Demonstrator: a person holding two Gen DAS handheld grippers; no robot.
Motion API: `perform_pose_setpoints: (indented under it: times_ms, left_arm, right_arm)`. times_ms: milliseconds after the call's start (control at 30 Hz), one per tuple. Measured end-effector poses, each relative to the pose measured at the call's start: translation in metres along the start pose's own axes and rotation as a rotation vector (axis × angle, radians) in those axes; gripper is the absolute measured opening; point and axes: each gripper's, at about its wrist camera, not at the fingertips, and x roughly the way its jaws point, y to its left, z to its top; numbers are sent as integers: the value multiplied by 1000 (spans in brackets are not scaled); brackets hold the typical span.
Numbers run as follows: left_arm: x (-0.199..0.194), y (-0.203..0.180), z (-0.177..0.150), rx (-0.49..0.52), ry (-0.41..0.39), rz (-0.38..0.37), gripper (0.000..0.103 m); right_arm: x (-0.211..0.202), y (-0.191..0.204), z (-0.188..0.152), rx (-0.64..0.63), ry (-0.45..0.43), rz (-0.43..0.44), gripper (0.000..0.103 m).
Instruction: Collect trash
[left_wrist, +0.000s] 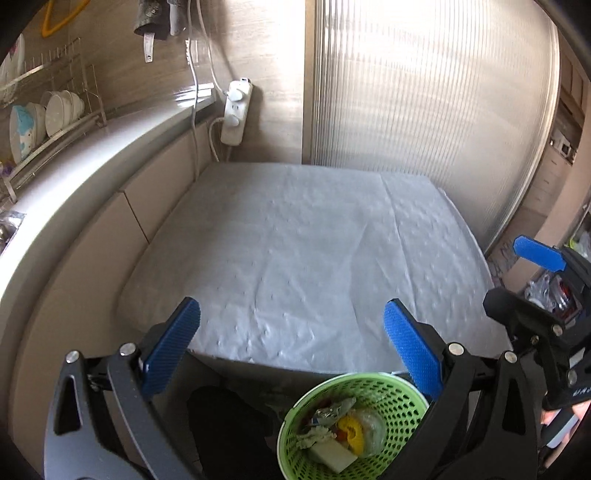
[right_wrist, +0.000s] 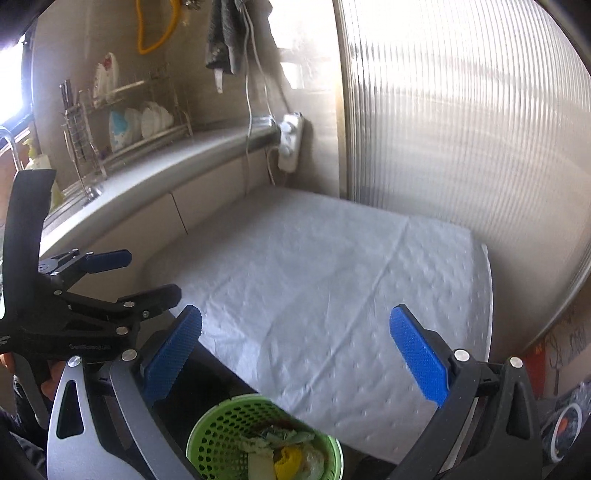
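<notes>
We see the table (left_wrist: 295, 240) under a wrinkled white cover, with no loose trash visible on it in either view. The trash (left_wrist: 343, 435) sits in the green basket (left_wrist: 399, 391) at 6 o'clock in the left wrist view, just off the near table edge and lower than the top; same basket (right_wrist: 218, 435) at 6 o'clock in the right wrist view. We make out a yellow piece, a pale block and crumpled wrappers inside.

Left tool (left_wrist: 291, 347): jaws spread wide, nothing between the blue pads (left_wrist: 173, 343). Right tool (right_wrist: 295, 354): also spread wide, holding nothing. Each tool shows in the other's view, the right at 3 o'clock, the left at 9 o'clock.

We judge collection as done or nearly done, since the table looks bare.

Risks from here:
- Both tools hang close over the basket; a low sweep could clip the rim and tip it, spilling the trash. What the basket stands on is hidden.
- The basket looks fairly full, so a drop from height may bounce out.
- A pad dragging on the loose cover could bunch it up.
- The 2 tools are near each other and could collide on a shared reach.
- The power strip (left_wrist: 236, 110) and cords at 11 o'clock could snag on a far reach.
</notes>
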Motion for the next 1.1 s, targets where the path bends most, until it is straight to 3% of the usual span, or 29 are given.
perform_pose_setpoints:
  times_ms: [433,867,1100]
  left_arm:
    - [9,-2,18,-34,25,12,95]
    - [-37,8,64,-51,-150,87,95]
    - [-49,13,74,-90,-175,153,95]
  right_arm:
    - [4,-4,11,13,-22,17,101]
    - [-27,6,61,-27,-188,-58,101]
    - [-27,14,74,-18,-232,-47,101]
